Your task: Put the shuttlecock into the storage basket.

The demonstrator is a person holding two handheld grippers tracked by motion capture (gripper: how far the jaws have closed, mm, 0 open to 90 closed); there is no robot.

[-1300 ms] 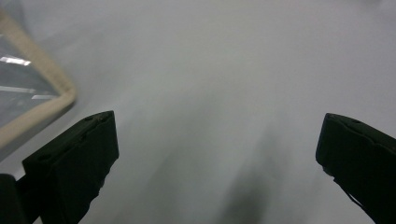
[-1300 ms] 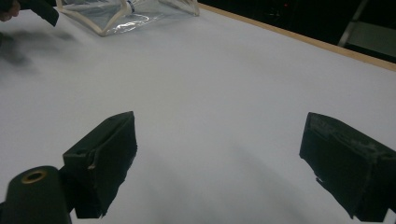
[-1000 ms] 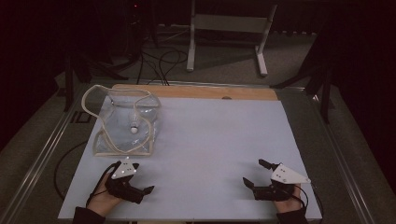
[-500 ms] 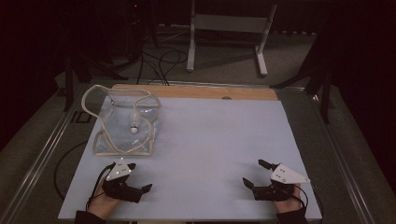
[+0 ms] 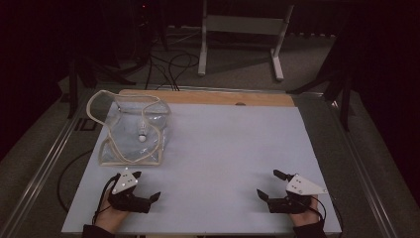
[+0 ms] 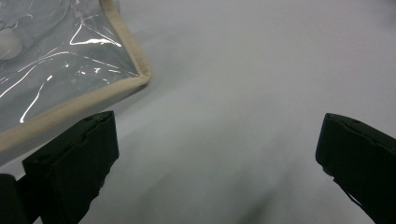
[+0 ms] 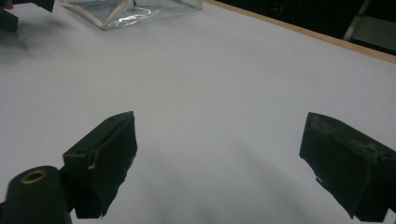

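1. White table surface (image 5: 223,163) fills the middle of the high view, with a wooden strip (image 5: 208,97) along its far edge.
2. Clear plastic pouch (image 5: 131,131) with beige trim lies at the centre left, a small white object (image 5: 142,136) inside it.
3. Left gripper (image 5: 146,186) sits at lower left, jaws spread wide, empty, near the pouch's corner (image 6: 140,77).
4. Right gripper (image 5: 267,184) sits at lower right, jaws wide, empty, well apart from the pouch.

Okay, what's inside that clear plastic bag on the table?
The clear bag holds one small white object, roundish, near its middle. Glare and creases in the plastic keep me from telling what it is or whether anything else lies inside.
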